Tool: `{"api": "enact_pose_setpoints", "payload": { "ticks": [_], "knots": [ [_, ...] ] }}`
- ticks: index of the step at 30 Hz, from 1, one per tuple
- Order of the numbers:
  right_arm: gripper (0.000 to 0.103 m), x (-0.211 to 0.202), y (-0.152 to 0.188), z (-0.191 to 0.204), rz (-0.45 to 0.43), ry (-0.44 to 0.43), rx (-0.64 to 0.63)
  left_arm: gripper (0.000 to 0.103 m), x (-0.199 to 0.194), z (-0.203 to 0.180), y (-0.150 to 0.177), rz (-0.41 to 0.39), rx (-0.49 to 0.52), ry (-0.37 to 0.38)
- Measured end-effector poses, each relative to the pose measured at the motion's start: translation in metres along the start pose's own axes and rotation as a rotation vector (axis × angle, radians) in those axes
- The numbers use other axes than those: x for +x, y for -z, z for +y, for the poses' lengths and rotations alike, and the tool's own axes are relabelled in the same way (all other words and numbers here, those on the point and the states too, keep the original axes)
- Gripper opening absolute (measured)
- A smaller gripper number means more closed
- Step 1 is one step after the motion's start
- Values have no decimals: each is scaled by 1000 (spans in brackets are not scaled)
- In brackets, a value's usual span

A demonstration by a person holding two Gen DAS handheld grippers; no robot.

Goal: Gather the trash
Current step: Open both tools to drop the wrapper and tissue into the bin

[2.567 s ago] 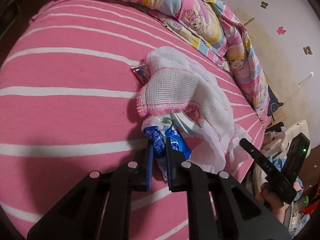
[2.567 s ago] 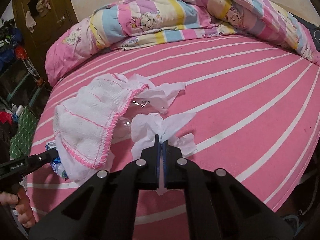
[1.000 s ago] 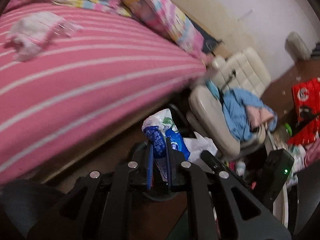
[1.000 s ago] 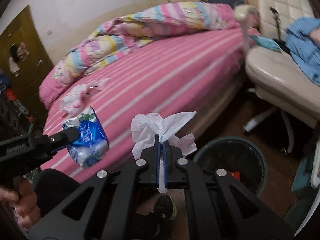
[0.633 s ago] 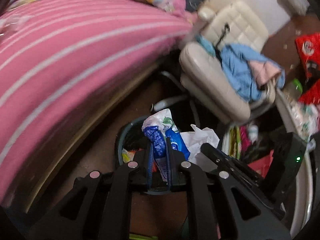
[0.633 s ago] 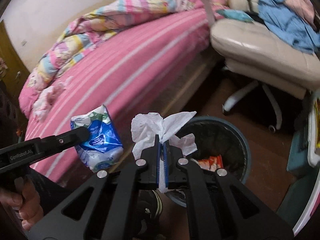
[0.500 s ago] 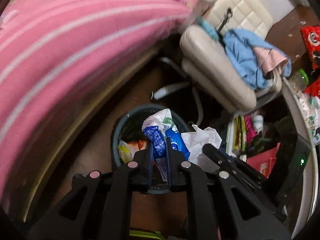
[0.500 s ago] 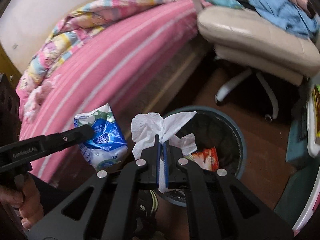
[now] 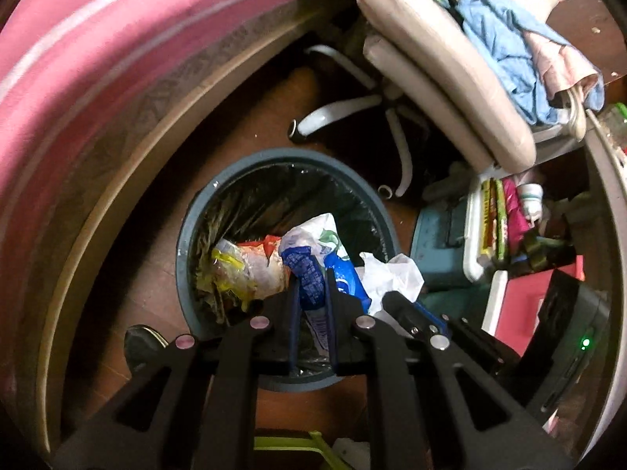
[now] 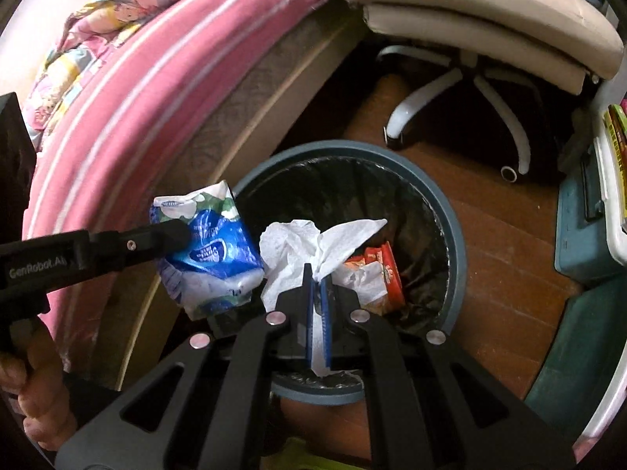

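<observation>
My left gripper (image 9: 311, 274) is shut on a blue and white plastic wrapper (image 9: 309, 258), which hangs over the round grey-blue trash bin (image 9: 184, 235). The bin has a black liner and holds orange and yellow wrappers (image 9: 243, 266). In the right wrist view my right gripper (image 10: 318, 272) is shut on a crumpled white tissue (image 10: 298, 250) above the same bin (image 10: 456, 235). The left gripper (image 10: 176, 235) with the blue wrapper (image 10: 211, 250) comes in from the left there, over the bin's left rim. The right gripper's finger (image 9: 411, 313) and its tissue (image 9: 392, 274) show at the lower right of the left wrist view.
A pink striped bed (image 9: 78, 58) with a wooden frame borders the bin on the left. A beige office chair (image 9: 443, 66) draped with blue clothes stands behind it. A teal box (image 10: 580, 227) and cluttered items (image 9: 505, 219) sit to the right on the brown floor.
Both grippers have swung away from the bed and come down over the trash bin, still holding the wrapper and the tissue. The bin now fills the middle of both views.
</observation>
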State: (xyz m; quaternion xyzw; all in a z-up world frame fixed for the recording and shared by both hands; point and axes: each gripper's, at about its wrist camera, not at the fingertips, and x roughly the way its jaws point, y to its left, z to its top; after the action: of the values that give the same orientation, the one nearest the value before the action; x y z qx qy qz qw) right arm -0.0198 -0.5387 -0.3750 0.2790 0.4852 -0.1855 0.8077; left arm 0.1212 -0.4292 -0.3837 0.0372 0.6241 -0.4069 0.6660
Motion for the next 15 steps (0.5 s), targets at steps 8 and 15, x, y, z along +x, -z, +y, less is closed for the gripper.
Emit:
{"api": "enact_pose_setpoints", "payload": {
  "ticks": [8, 15],
  "knots": [
    [38, 11, -4, -7, 6, 32, 12, 45, 15, 8, -4, 17, -48, -32],
    [48, 3, -1, -9, -10, 50, 18, 59, -1, 7, -5, -28, -49, -48]
  ]
}}
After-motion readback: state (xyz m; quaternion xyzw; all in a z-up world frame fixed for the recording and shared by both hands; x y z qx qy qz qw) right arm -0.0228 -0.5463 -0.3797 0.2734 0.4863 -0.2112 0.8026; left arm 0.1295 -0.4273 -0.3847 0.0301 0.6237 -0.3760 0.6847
